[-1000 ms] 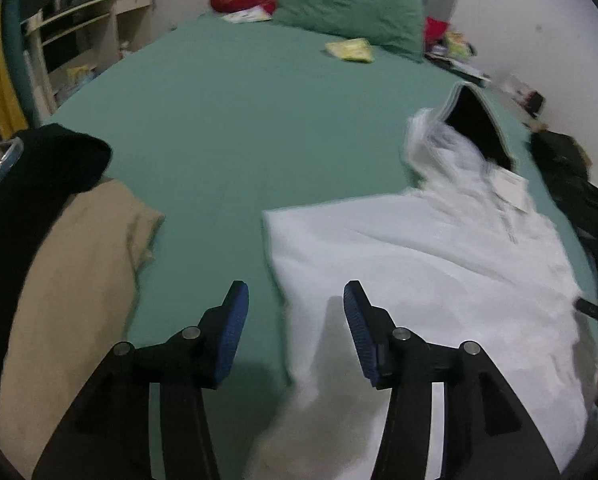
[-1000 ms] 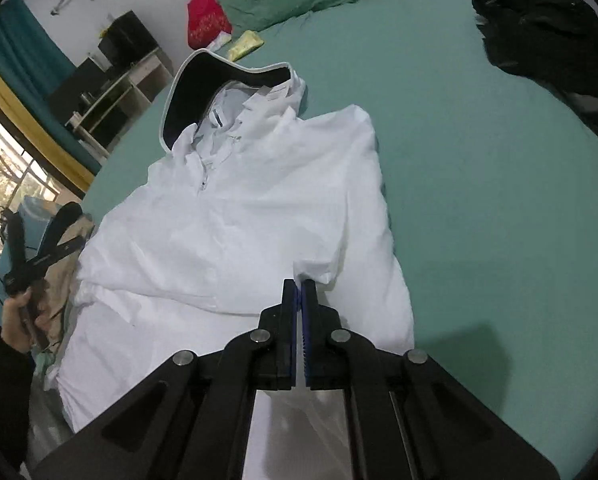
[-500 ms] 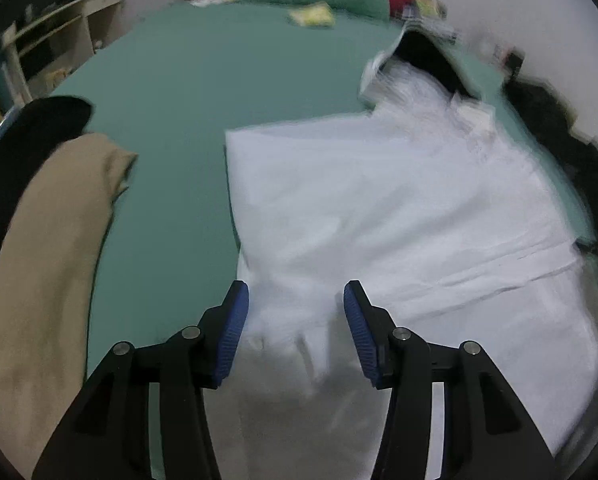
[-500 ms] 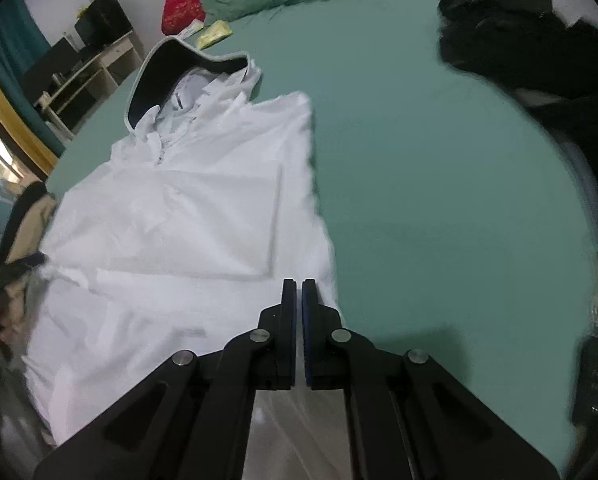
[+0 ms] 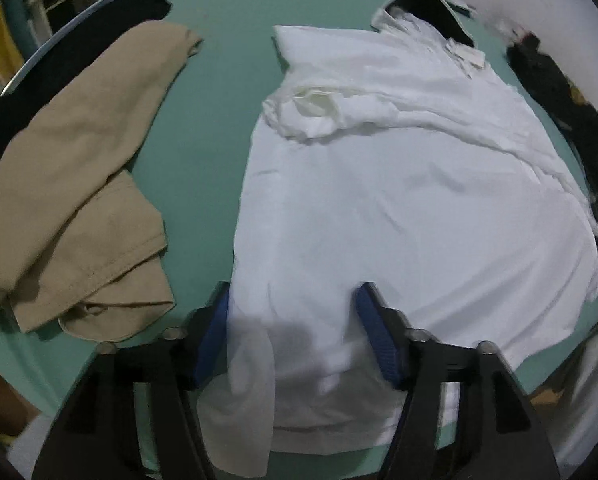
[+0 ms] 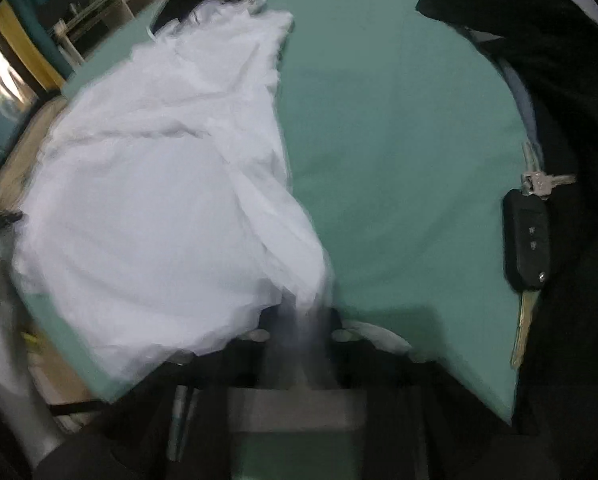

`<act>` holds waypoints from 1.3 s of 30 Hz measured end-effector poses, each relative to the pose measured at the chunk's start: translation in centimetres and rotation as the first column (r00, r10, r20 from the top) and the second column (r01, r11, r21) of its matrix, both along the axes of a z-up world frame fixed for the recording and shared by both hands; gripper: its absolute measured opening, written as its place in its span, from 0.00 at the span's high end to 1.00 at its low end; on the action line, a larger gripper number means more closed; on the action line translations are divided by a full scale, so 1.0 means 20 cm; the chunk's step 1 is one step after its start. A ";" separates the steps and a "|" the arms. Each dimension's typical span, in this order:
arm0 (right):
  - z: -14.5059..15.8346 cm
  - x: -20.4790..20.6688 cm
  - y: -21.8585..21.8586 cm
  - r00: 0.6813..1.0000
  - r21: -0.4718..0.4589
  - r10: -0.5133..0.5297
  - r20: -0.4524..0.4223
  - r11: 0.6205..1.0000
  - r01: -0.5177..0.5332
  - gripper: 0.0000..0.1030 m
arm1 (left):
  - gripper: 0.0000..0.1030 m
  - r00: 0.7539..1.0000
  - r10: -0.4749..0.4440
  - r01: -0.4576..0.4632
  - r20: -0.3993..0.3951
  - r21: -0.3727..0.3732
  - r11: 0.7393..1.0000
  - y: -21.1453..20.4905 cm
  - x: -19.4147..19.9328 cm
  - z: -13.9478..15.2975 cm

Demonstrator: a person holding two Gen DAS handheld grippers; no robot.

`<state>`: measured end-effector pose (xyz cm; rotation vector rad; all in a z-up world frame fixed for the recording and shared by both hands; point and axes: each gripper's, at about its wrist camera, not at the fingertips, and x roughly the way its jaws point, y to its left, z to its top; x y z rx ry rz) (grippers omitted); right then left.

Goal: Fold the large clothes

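A white hooded jacket [image 5: 399, 184] is spread across the green bed sheet [image 5: 219, 80], filling the centre and the 3 o'clock side of the left wrist view. Its dark-lined hood [image 5: 431, 12] is seen at 1 o'clock, and a sleeve [image 5: 315, 114] is folded in over the body at about 11 o'clock from the centre. The hem is draped over the near edge of the bed at 6 o'clock.

The left gripper [image 5: 295, 336] is held wide open, with its blue-padded fingers [image 5: 375, 340] set apart on either side of the jacket's lower left part; the cloth is seen between them but is not pinched.

A tan garment [image 5: 79, 184] is laid at 9 o'clock, well apart from the jacket, with a black garment [image 5: 79, 52] behind it at 10 o'clock. More dark clothing [image 5: 559, 92] is piled at 2 o'clock.

In the right wrist view the frame is smeared by motion. The right gripper [image 6: 299, 320] is found at 6 o'clock, where the jacket's [image 6: 159, 200] right lower edge is gathered; the fingers appear to be closed on that cloth, though this cannot be told for certain. A car key with a black fob [image 6: 527, 240] is lying at 3 o'clock on the sheet [image 6: 399, 140], beside a black garment [image 6: 559, 60].
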<state>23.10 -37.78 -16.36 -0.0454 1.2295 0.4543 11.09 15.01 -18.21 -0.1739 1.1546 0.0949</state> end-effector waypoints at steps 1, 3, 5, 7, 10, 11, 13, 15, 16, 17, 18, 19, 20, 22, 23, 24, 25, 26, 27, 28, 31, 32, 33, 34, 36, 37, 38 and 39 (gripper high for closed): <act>0.07 -0.02 0.00 0.999 -0.006 -0.002 0.039 1.000 0.002 0.97 | 0.98 1.000 0.002 -0.002 0.007 0.006 1.000 0.01 0.01 0.03; 0.17 -0.04 -0.03 0.997 0.034 -0.027 0.068 0.999 0.025 0.97 | 0.98 0.996 0.027 -0.030 0.088 0.031 0.999 0.04 0.02 0.18; 0.32 -0.06 -0.10 0.992 0.091 -0.067 0.108 0.994 0.057 0.97 | 0.98 0.990 0.030 -0.037 0.138 0.042 0.998 0.07 0.01 0.31; 0.42 -0.08 -0.13 0.990 0.123 -0.075 0.121 0.991 0.060 0.97 | 0.98 0.985 0.018 -0.030 0.171 0.070 0.997 0.06 0.00 0.42; 0.50 -0.11 -0.11 0.992 0.100 -0.047 0.118 0.994 0.035 0.97 | 0.98 0.989 -0.014 -0.003 0.146 0.117 0.993 0.03 0.01 0.48; 0.50 -0.11 -0.11 0.993 0.095 -0.041 0.110 0.995 0.030 0.97 | 0.98 0.992 -0.011 -0.006 0.129 0.126 0.992 0.04 0.02 0.46; 0.44 -0.12 -0.09 0.997 0.062 -0.015 0.080 0.998 0.010 0.97 | 0.97 0.999 -0.023 0.017 0.043 0.123 0.992 0.04 0.06 0.36; 0.31 -0.08 -0.05 1.000 0.011 0.009 0.007 1.000 -0.009 0.97 | 0.97 0.999 -0.029 0.033 -0.039 0.106 0.994 0.05 0.05 0.24; 0.22 -0.09 -0.03 0.999 -0.021 0.022 -0.028 1.000 -0.023 0.96 | 0.96 0.996 -0.039 0.048 -0.081 0.106 0.993 0.02 0.07 0.16; 0.12 -0.09 -0.02 0.998 -0.062 0.028 -0.050 0.998 -0.031 0.96 | 0.94 0.991 -0.043 0.056 -0.126 0.109 0.992 0.00 0.07 0.08; 0.06 -0.09 0.00 0.997 -0.080 0.031 -0.073 0.996 -0.037 0.96 | 0.88 0.988 -0.041 0.058 -0.148 0.116 0.991 -0.02 0.06 0.03; 0.00 -0.08 0.00 0.994 -0.092 0.034 -0.102 0.995 -0.043 0.94 | 0.87 0.988 -0.040 0.059 -0.148 0.131 0.990 -0.03 0.06 0.02; -0.03 -0.08 0.00 0.994 -0.100 0.032 -0.100 0.994 -0.042 0.93 | 0.86 0.990 -0.035 0.053 -0.135 0.139 0.989 -0.04 0.06 0.03; 0.00 -0.07 0.00 0.998 -0.100 0.023 -0.063 0.995 -0.030 0.76 | 0.52 0.995 -0.013 0.021 -0.094 0.085 0.996 -0.01 0.09 0.09; 0.03 -0.04 -0.01 0.999 -0.118 0.008 -0.037 0.993 -0.013 0.64 | 0.44 0.998 0.006 -0.003 -0.062 0.056 0.998 0.01 0.11 0.13; 0.06 -0.02 -0.02 1.000 -0.137 -0.004 -0.009 0.991 0.003 0.40 | 0.41 0.999 0.025 -0.023 -0.027 0.049 0.999 0.02 0.13 0.17; 0.11 0.02 -0.03 0.999 -0.145 -0.017 0.028 0.989 0.021 0.25 | 0.41 0.999 0.041 -0.042 0.023 0.041 0.998 0.04 0.17 0.23; 0.17 0.09 -0.03 0.997 -0.126 -0.038 0.069 0.991 0.046 0.23 | 0.41 0.997 0.053 -0.055 0.064 0.028 0.998 0.05 0.21 0.27; 0.20 0.12 -0.02 0.995 -0.105 -0.050 0.083 0.993 0.058 0.22 | 0.41 0.993 0.065 -0.066 0.101 0.009 0.998 0.06 0.27 0.31; 0.23 0.20 -0.02 0.993 -0.064 -0.066 0.096 0.995 0.072 0.22 | 0.41 0.987 0.075 -0.074 0.140 -0.009 0.997 0.06 0.34 0.35; 0.26 0.45 0.09 0.990 0.030 -0.081 0.116 0.996 0.078 0.22 | 0.41 0.977 0.058 -0.054 0.206 -0.027 0.998 0.01 0.59 0.40; 0.26 0.55 0.15 0.990 0.035 -0.066 0.128 0.997 0.062 0.22 | 0.41 0.975 0.045 -0.038 0.218 -0.036 0.999 -0.01 0.67 0.40; 0.26 0.62 0.23 0.988 0.037 -0.047 0.145 0.998 0.042 0.22 | 0.41 0.973 0.029 -0.019 0.231 -0.046 0.999 -0.04 0.80 0.40; 0.26 0.70 0.28 0.986 0.053 -0.026 0.163 0.998 0.017 0.22 | 0.41 0.971 0.013 0.000 0.239 -0.053 0.999 -0.07 0.92 0.39; 0.22 0.87 0.41 0.985 0.112 -0.012 0.174 0.994 -0.007 0.22 | 0.41 0.970 -0.012 0.028 0.243 -0.062 0.998 -0.17 1.15 0.33; 0.19 1.00 0.49 0.985 0.141 -0.012 0.174 0.990 -0.013 0.22 | 0.41 0.970 -0.019 0.036 0.241 -0.065 0.997 -0.20 1.26 0.31; 0.18 1.06 0.55 0.983 0.143 -0.012 0.182 0.990 -0.014 0.23 | 0.41 0.967 -0.028 0.048 0.252 -0.075 0.996 -0.21 1.37 0.27; 0.17 1.11 0.63 0.980 0.135 -0.005 0.197 0.991 -0.022 0.23 | 0.41 0.959 -0.048 0.073 0.278 -0.083 0.994 -0.25 1.47 0.26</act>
